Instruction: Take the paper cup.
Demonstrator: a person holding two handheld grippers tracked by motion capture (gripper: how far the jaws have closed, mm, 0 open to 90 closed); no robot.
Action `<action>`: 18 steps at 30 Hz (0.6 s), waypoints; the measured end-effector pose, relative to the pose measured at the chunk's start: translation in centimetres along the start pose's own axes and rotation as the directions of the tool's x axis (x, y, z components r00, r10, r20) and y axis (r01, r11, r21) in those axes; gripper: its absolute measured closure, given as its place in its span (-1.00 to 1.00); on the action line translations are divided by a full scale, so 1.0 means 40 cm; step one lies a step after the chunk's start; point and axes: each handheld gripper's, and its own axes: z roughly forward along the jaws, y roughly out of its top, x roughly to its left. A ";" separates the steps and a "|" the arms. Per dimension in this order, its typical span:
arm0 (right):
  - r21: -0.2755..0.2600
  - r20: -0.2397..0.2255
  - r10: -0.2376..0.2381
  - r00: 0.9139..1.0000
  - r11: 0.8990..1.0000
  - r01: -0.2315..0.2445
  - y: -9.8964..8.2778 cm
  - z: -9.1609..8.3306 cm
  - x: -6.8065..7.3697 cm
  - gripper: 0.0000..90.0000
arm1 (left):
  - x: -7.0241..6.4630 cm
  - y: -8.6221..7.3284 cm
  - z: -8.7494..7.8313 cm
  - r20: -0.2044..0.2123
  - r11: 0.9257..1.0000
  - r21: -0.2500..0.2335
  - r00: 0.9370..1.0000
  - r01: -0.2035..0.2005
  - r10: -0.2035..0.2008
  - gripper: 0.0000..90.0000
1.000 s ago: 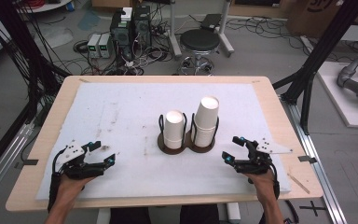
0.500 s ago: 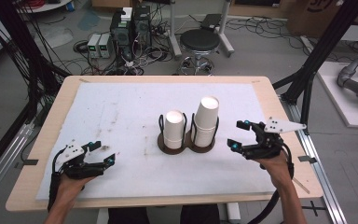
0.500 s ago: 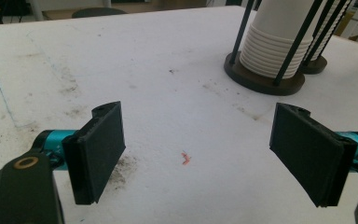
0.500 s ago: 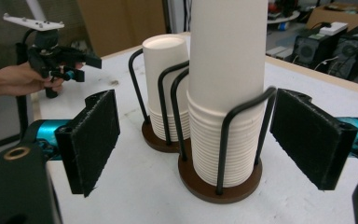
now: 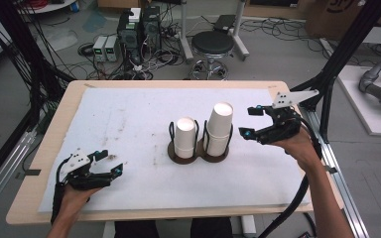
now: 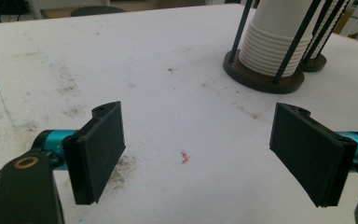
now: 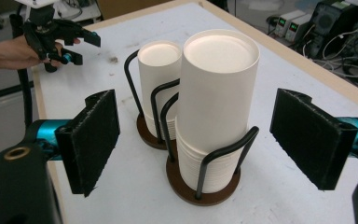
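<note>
Since the earlier frame: right tongs [image 5: 249, 122] raised off the counter [image 5: 54, 124] and carried toward the taller stack of white paper cups in its black wire holder [image 5: 219, 130]; left tongs [image 5: 113, 162] unmoved at near left. Both tongs released, nothing between the jaws. Progress, as judged: approach only; no cup gripped or lifted, both stacks on the counter's middle. Right gripper view: taller stack [image 7: 216, 107] framed between the jaws, shorter stack [image 7: 157, 81] behind. Left gripper view: nested cup rims [image 6: 272, 53], stained white mat [image 6: 121, 70].

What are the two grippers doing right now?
Left gripper: open, holding nothing, low over the table.
Right gripper: open, holding nothing, raised beside the taller cup stack.
</note>
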 end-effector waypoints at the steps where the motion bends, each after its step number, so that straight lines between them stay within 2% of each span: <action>1: 0.000 0.000 0.000 1.000 1.000 0.000 0.000 0.000 0.000 -0.64 | -0.001 0.000 0.000 -0.001 1.000 -0.004 1.000 0.002 -0.002 -0.61; 5: 0.083 0.004 -0.005 1.000 0.997 0.004 0.037 0.008 -0.015 -0.64 | 0.000 0.000 0.001 -0.001 1.000 0.002 1.000 0.002 -0.002 -0.61; 6: 0.083 0.004 -0.005 1.000 0.997 0.004 0.037 0.008 -0.015 -0.64 | 0.000 0.000 0.001 -0.001 1.000 0.002 1.000 0.002 -0.002 -0.61; 7: 0.127 0.014 -0.012 1.000 0.992 0.010 0.054 0.013 -0.020 -0.64 | 0.000 0.001 0.002 0.001 1.000 0.007 1.000 0.003 -0.003 -0.61; 8: 0.146 0.012 -0.020 1.000 0.989 0.019 0.063 0.016 -0.023 -0.64 | -0.001 0.001 0.004 0.001 1.000 0.008 1.000 0.006 -0.006 -0.61; 9: 0.146 0.012 -0.020 1.000 0.989 0.019 0.063 0.016 -0.023 -0.64 | 0.000 0.001 0.004 0.003 1.000 0.014 1.000 0.003 -0.003 -0.61; 10: 0.188 0.016 -0.030 0.999 0.982 0.027 0.082 0.025 -0.026 -0.64 | 0.001 0.002 0.005 0.004 1.000 0.016 1.000 0.005 -0.005 -0.61; 11: 0.188 0.016 -0.030 0.999 0.982 0.027 0.082 0.025 -0.026 -0.64 | 0.001 0.002 0.005 0.005 1.000 0.017 1.000 0.007 -0.007 -0.61; 12: 0.229 0.010 -0.042 0.999 0.973 0.038 0.100 0.037 -0.027 -0.64 | 0.001 0.002 0.005 0.005 1.000 0.020 1.000 0.007 -0.007 -0.61; 13: 0.229 0.010 -0.042 0.999 0.973 0.038 0.100 0.037 -0.027 -0.64 | 0.001 0.002 0.006 0.005 1.000 0.022 1.000 0.007 -0.007 -0.61; 14: 0.253 0.009 -0.053 0.999 0.966 0.049 0.109 0.044 -0.028 -0.64 | 0.001 0.003 0.007 0.008 1.000 0.024 1.000 0.006 -0.006 -0.61; 15: 0.304 0.009 -0.073 0.997 0.950 0.066 0.126 0.058 -0.028 -0.64 | 0.001 0.003 0.007 0.007 1.000 0.025 1.000 0.006 -0.006 -0.61; 16: 0.304 0.009 -0.073 0.997 0.950 0.066 0.126 0.058 -0.028 -0.64 | 0.001 0.003 0.007 0.007 1.000 0.026 1.000 0.005 -0.006 -0.61; 17: 0.337 0.008 -0.075 0.997 0.939 0.068 0.140 0.070 -0.029 -0.64 | 0.001 0.003 0.008 0.009 1.000 0.027 1.000 0.004 -0.005 -0.61; 18: 0.337 0.008 -0.075 0.997 0.939 0.068 0.140 0.070 -0.029 -0.64 | 0.001 0.003 0.008 0.008 1.000 0.027 1.000 0.003 -0.004 -0.61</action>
